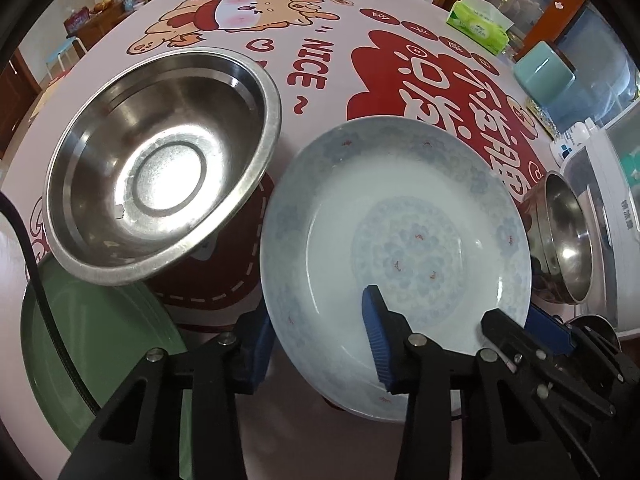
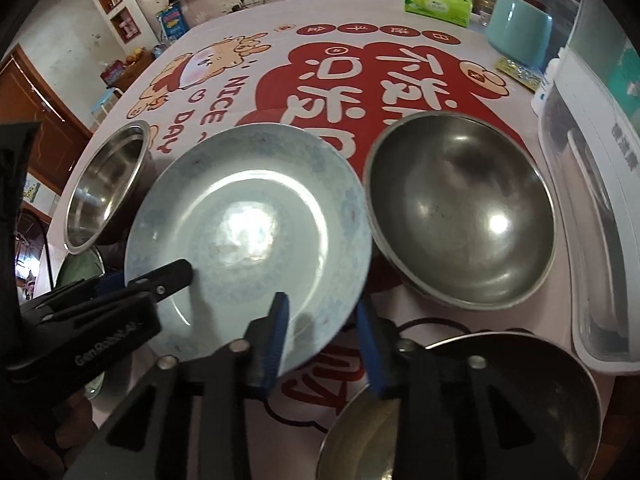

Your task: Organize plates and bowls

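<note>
I am holding the left gripper [image 1: 318, 340] with its blue pads straddling the near-left rim of the pale blue plate [image 1: 400, 232], one pad inside, one outside; contact looks likely, but I cannot confirm the clamp. The right gripper [image 2: 324, 340] is straddling the plate's near-right rim the same way, its grip equally unconfirmed.

Scanning left to right: a green plate [image 1: 104, 336] is lying at near left, partly under a steel bowl [image 1: 160, 160]; the blue plate is sitting in the middle; a second, darker steel bowl [image 2: 460, 212] is resting at right.

Hazards: the glazed ceramic is slick and shallow, so I judge an uneven lift could slip or tilt it; its rim could also strike either neighbouring bowl.
</note>
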